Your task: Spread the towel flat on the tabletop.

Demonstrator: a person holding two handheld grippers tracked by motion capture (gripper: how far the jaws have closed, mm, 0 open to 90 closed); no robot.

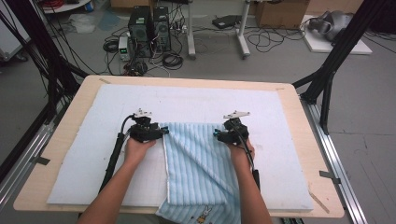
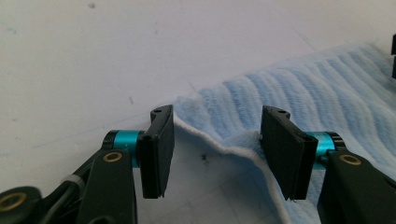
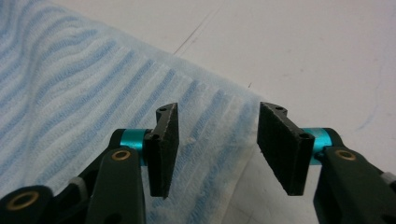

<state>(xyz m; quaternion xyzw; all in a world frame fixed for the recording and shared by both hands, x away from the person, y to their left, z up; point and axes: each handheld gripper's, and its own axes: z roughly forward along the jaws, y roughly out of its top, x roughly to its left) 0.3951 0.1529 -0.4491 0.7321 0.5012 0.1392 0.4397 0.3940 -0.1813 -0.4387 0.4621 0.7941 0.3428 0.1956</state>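
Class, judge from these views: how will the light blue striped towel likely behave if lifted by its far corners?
The light blue striped terry towel probably hangs limp: it already drapes over the table's near edge. It looks light, with thin folded layers. Its ribbed pile likely resists slipping from the left claw.

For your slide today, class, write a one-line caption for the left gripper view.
Left gripper, jaws open, straddles the white-edged corner of a blue striped towel on the pale mat.

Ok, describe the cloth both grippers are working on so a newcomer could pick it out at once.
On the wooden table lies a white foam mat. At its near middle, between the left gripper and right gripper, lies a light blue ribbed towel, hanging over the near edge. It is the only striped fabric, with a small cartoon print at its hem.
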